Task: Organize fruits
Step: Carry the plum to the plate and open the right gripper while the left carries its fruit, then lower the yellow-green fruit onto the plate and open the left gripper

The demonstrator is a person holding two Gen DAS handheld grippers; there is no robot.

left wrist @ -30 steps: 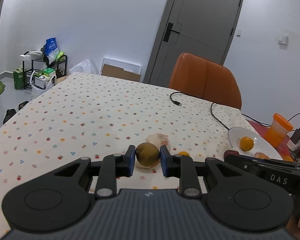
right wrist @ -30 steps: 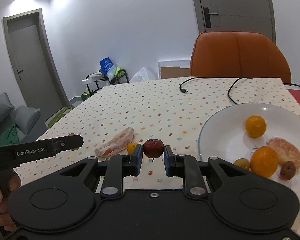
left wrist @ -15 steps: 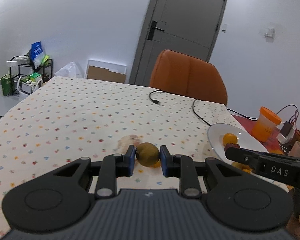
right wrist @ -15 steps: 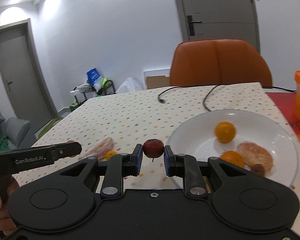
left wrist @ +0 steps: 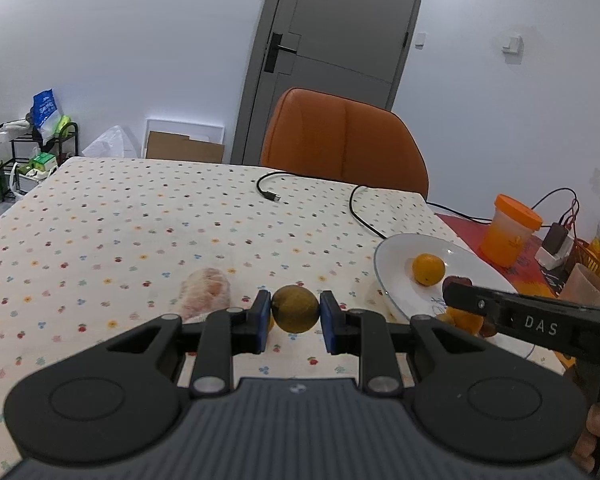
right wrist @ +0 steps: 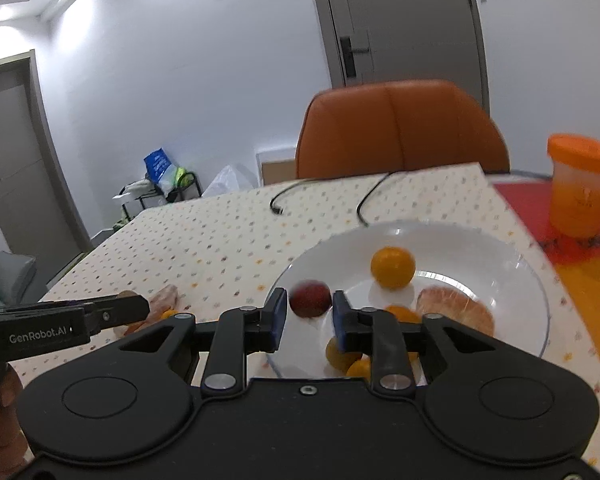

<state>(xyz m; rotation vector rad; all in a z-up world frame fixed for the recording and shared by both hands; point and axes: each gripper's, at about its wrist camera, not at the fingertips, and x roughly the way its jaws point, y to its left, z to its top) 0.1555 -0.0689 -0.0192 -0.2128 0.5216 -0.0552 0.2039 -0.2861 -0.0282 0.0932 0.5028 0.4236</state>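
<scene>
My left gripper (left wrist: 295, 312) is shut on a round yellow-green fruit (left wrist: 295, 309), held just above the dotted tablecloth. A peeled citrus piece (left wrist: 206, 294) lies on the cloth to its left. A small orange fruit (right wrist: 168, 314) lies beside it. My right gripper (right wrist: 310, 312) is shut on a dark red fruit (right wrist: 310, 298) and hovers over the left rim of the white plate (right wrist: 480, 248). On the plate sit an orange (right wrist: 393, 267), a peeled segment (right wrist: 454, 312) and small yellow fruits (right wrist: 342, 354). The left gripper (right wrist: 140, 307) shows as a black bar at left.
An orange chair (left wrist: 342, 140) stands at the table's far edge, with a black cable (left wrist: 356, 204) lying in front of it. Right of the plate, an orange-lidded container (right wrist: 578, 190), a paper cup (left wrist: 584, 290) and a charger (left wrist: 554, 244) stand on a red mat.
My right gripper has carried the red fruit rightward from over the cloth to above the plate. My left gripper, still holding its fruit, has swung a little toward the plate.
</scene>
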